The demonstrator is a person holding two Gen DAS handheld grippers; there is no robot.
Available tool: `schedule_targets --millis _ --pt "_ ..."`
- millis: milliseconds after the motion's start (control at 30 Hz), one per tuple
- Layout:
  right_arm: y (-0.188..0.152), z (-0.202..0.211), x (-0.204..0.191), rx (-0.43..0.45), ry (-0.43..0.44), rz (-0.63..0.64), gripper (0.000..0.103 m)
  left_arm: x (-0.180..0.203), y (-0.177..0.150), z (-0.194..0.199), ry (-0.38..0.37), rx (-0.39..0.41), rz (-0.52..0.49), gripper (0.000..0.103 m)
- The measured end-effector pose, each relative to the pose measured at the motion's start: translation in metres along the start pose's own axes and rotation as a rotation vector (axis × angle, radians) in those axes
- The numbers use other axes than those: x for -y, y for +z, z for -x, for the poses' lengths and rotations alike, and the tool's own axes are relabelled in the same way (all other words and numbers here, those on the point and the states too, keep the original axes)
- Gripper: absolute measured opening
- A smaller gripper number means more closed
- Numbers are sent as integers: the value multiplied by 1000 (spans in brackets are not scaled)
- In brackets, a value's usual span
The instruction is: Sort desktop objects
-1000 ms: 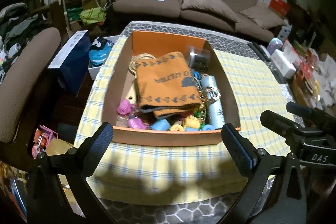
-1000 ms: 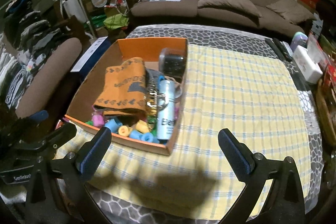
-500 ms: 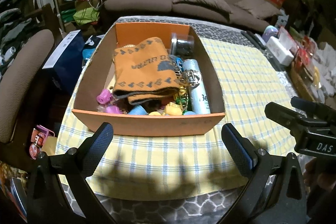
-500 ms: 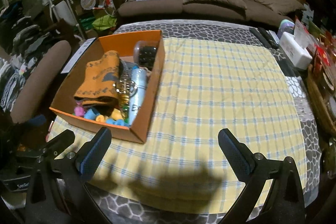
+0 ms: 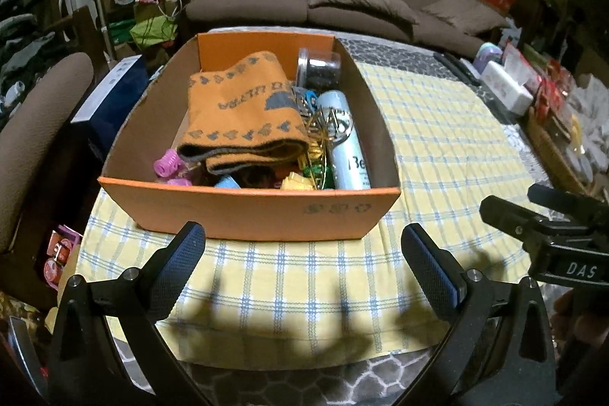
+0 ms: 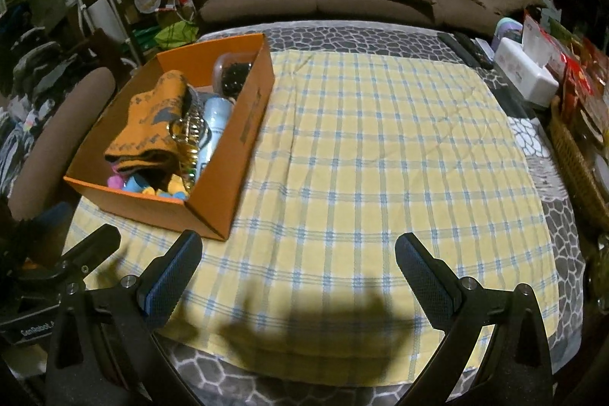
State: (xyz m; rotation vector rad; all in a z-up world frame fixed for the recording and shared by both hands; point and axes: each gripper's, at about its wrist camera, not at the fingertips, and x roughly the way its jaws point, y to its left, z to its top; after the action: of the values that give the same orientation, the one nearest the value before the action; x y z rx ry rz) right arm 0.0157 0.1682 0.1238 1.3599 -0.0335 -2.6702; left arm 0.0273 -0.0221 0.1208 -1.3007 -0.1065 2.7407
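Both my claws, left gripper (image 5: 302, 253) and right gripper (image 6: 298, 255), hang wide open and empty off the cloth's near edge. The full orange box (image 5: 251, 212) sits at its left edge, leaving sorting room on the checked cloth (image 6: 380, 158).

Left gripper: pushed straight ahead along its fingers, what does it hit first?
Most likely the near wall of the orange box, which sits centred between the open fingers of the left gripper. Only checked cloth lies before it; depth is uncertain.
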Motion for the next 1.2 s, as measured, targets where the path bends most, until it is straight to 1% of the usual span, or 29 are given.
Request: schedule_targets --millis 167,400,700,900,1200 --pt "-7 -11 8 -7 -15 -3 103 -2 -6 -16 21 -7 -14 103" --pt "-16 -33 18 -29 -32 -9 103 1 -12 -40 26 -23 -43 103" --pt "-22 -62 28 -52 -72 -15 103 0 -18 -65 29 -48 -32 103" --pt "-26 -77 36 -64 -87 -33 103 1 -21 -79 34 -67 -50 103" --pt "-33 -91 42 -46 -106 -49 103 -1 -27 -96 42 -83 -26 103"
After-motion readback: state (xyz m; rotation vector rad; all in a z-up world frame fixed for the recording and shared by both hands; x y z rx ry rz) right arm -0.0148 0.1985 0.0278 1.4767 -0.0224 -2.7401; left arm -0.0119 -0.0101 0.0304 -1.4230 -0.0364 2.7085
